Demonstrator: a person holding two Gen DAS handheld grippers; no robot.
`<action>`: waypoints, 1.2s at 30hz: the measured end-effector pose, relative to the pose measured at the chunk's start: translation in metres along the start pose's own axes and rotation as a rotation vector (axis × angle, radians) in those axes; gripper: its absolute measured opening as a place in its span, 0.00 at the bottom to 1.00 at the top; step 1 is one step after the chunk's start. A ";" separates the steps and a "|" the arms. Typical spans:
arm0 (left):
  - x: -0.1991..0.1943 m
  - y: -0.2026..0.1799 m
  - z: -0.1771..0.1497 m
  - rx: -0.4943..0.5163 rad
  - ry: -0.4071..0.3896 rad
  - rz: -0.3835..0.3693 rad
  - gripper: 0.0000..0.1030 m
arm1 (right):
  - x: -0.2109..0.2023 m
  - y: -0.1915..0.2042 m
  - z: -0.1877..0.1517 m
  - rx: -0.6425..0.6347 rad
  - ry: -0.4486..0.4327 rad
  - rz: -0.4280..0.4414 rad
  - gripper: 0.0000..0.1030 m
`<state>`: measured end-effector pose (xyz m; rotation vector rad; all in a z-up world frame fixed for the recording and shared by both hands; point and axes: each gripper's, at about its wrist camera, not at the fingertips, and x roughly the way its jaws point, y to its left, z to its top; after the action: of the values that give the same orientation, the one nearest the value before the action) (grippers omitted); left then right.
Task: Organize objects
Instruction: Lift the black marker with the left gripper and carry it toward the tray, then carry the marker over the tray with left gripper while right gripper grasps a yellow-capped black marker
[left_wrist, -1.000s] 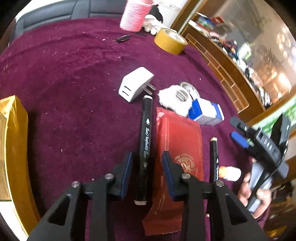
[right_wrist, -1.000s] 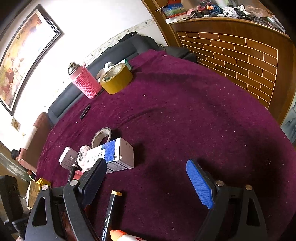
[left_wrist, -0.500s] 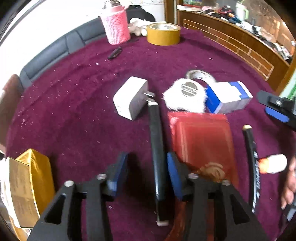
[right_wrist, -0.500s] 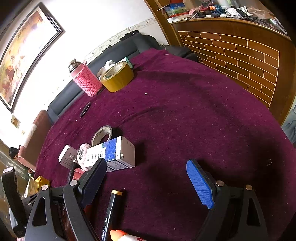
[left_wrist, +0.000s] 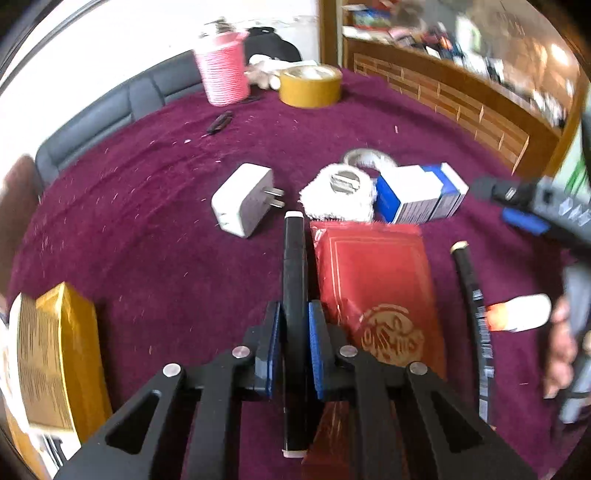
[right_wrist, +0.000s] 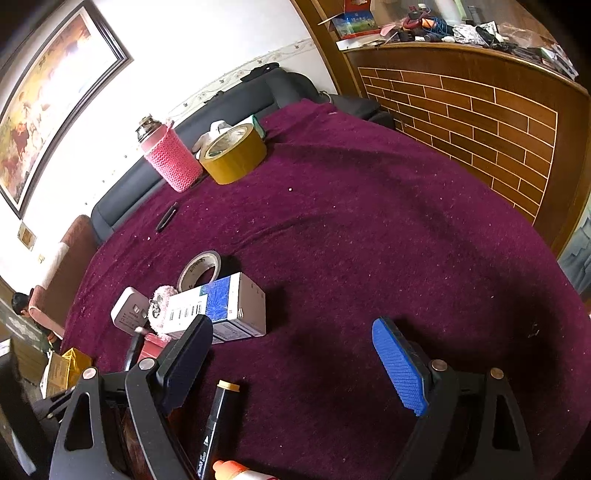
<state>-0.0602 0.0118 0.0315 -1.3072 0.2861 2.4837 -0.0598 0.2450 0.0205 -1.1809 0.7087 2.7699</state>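
My left gripper (left_wrist: 294, 314) is shut on a black marker (left_wrist: 294, 258) that lies lengthwise between its blue pads, on the maroon cloth. A red packet (left_wrist: 373, 280) lies right beside the marker. Further right are a second black marker (left_wrist: 471, 295) and an orange-capped white tube (left_wrist: 517, 317). My right gripper (right_wrist: 291, 325) stands open over bare cloth with nothing between its fingers. It also shows at the right edge of the left wrist view (left_wrist: 508, 205), held by a hand. The second marker (right_wrist: 216, 417) lies by its left finger.
A white plug adapter (left_wrist: 243, 201), a white fluffy pad (left_wrist: 338, 195), a blue-and-white box (left_wrist: 417, 194) and a small tape roll (right_wrist: 201, 269) lie beyond the marker. A gold box (left_wrist: 55, 354) stands left. A pink bottle (left_wrist: 221, 72) and yellow tape roll (left_wrist: 310, 86) stand far back.
The left jaws have closed onto the black marker, which lay loose between them before. The left gripper has rolled and shifted a little. The right gripper has stayed put.
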 end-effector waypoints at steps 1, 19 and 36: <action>-0.014 0.007 -0.004 -0.036 -0.020 -0.020 0.13 | 0.000 0.001 0.000 -0.002 -0.004 -0.002 0.89; -0.170 0.057 -0.109 -0.238 -0.286 -0.142 0.14 | -0.030 0.017 -0.023 -0.108 0.037 -0.010 0.89; -0.156 0.093 -0.160 -0.364 -0.254 -0.177 0.14 | -0.031 0.086 -0.100 -0.353 0.178 -0.138 0.55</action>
<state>0.1101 -0.1551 0.0738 -1.0637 -0.3421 2.5863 0.0103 0.1296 0.0155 -1.4857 0.1359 2.7699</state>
